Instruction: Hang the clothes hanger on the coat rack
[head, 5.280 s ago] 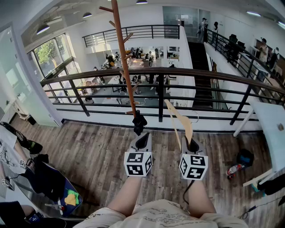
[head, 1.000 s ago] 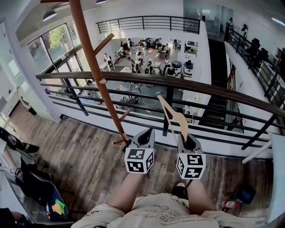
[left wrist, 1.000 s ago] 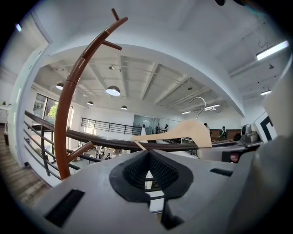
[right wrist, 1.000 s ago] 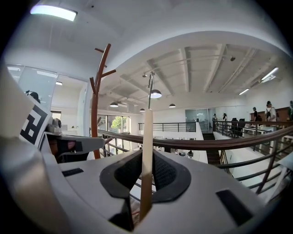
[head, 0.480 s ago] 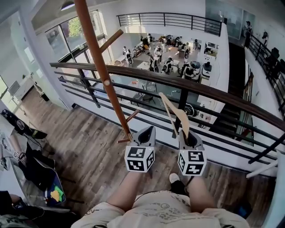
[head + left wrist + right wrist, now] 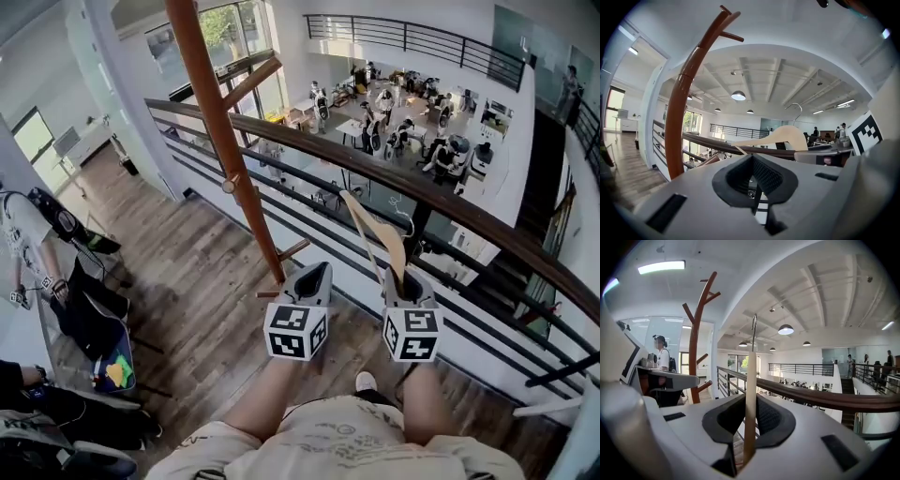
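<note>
Head view: my right gripper point(image 6: 410, 281) is clamped on the lower end of the pale wooden clothes hanger point(image 6: 382, 246), which stands up out of it toward eleven o'clock with its wire hook free. The left gripper point(image 6: 312, 279) carries nothing, its jaws only a slit apart. The reddish-brown wooden coat rack point(image 6: 223, 141) rises at ten o'clock, apart from the hanger. I judge this the approach; next I must lift the hook over a peg point(image 6: 251, 82).
</note>
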### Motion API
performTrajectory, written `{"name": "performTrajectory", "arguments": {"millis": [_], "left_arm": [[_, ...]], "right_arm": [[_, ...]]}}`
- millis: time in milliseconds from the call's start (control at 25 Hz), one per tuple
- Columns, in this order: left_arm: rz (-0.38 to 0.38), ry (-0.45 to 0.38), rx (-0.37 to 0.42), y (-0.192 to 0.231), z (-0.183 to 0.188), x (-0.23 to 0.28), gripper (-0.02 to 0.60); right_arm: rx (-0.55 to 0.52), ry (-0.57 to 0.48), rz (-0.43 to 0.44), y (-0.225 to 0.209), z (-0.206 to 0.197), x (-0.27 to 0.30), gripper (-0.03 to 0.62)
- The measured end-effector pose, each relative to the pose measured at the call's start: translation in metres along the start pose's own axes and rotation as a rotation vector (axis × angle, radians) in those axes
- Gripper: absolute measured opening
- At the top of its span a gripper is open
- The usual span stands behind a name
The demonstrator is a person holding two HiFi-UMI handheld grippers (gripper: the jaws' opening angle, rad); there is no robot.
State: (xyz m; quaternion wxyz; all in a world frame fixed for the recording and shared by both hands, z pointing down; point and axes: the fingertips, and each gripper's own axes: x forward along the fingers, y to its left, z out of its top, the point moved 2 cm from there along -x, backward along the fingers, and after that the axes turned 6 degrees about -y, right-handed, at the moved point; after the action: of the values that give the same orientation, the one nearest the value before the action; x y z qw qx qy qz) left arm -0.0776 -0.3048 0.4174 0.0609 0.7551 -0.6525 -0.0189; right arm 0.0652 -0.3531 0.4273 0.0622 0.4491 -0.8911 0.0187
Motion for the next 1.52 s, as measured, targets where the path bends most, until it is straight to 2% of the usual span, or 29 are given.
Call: {"name": "performTrajectory", "arguments": {"millis": [200, 480, 760, 880, 1240, 1520], "left_arm": [[0.090, -0.001, -0.014, 0.012, -0.014, 0.012, 0.005], [0.254, -0.032, -0.033, 0.022, -0.001, 0.018, 0.005], [0.432, -0.035, -0.053, 0.041, -0.010, -0.002, 0.005], [0.476, -0.037, -0.047, 0.046, -0.008, -0.007, 0.005], [0.589, -0.036, -0.057, 0.062, -0.002, -0.027, 0.005], [0.632, -0.034, -0.069, 0.079, -0.005, -0.043, 0.005]], "right_arm": [[-0.045, 0.015, 0.102, -0.006, -0.009, 0.035, 0.052], [-0.132, 0.018, 0.316, -0.004, 0.006, 0.081, 0.054], [-0.223, 0.029, 0.533, 0.015, 0.002, 0.119, 0.052], [-0.242, 0.042, 0.608, 0.023, 0.000, 0.134, 0.054], [-0.418, 0.022, 0.781, 0.051, 0.007, 0.162, 0.052], [-0.503, 0.007, 0.876, 0.088, 0.012, 0.175, 0.054]]}}
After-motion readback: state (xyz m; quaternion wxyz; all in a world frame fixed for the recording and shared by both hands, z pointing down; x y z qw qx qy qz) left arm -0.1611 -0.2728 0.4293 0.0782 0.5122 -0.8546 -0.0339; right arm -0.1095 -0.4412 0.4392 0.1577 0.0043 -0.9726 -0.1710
